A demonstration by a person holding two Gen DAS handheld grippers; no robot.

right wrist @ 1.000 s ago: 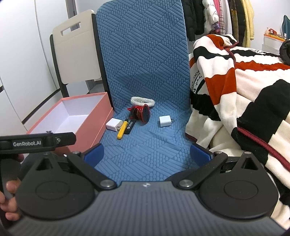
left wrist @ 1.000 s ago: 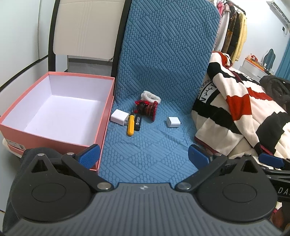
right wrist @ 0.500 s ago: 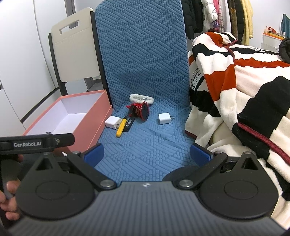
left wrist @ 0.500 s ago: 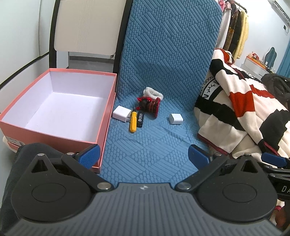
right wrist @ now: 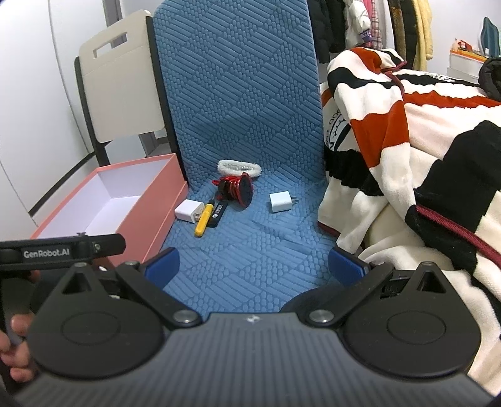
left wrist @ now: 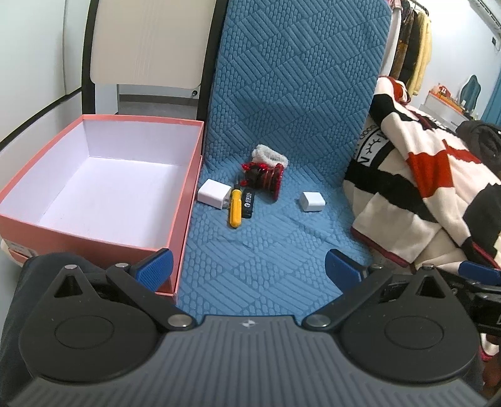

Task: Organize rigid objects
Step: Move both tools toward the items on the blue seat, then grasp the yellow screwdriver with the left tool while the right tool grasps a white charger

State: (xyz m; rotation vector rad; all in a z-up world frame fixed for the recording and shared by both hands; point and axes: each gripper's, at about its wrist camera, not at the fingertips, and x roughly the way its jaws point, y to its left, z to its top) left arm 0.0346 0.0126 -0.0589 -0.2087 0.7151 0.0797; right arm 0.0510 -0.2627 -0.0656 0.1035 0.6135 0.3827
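Note:
On the blue quilted mat point(left wrist: 266, 244) lie a white charger cube point(left wrist: 214, 193), a yellow screwdriver point(left wrist: 235, 208), a black USB stick point(left wrist: 248, 203), a red-and-black coiled item point(left wrist: 266, 178), a white fluffy band point(left wrist: 268, 154) and a second white charger point(left wrist: 312, 202). An open pink box point(left wrist: 100, 184) with a white inside stands left of them. My left gripper point(left wrist: 249, 270) is open, well short of the objects. My right gripper point(right wrist: 255, 266) is open too, facing the same objects: charger point(right wrist: 281, 202), screwdriver point(right wrist: 204, 219), cube point(right wrist: 189, 211), box point(right wrist: 125, 200).
A striped red, black and cream blanket point(left wrist: 422, 175) lies heaped on the right edge of the mat. A cream chair back point(left wrist: 147, 43) stands behind the box. Clothes hang at the far right point(right wrist: 369, 25). The left gripper's body point(right wrist: 62, 252) shows in the right wrist view.
Both grippers have moved forward a little toward the objects on the mat; the objects look larger. Both stay open. Nothing on the mat has moved.

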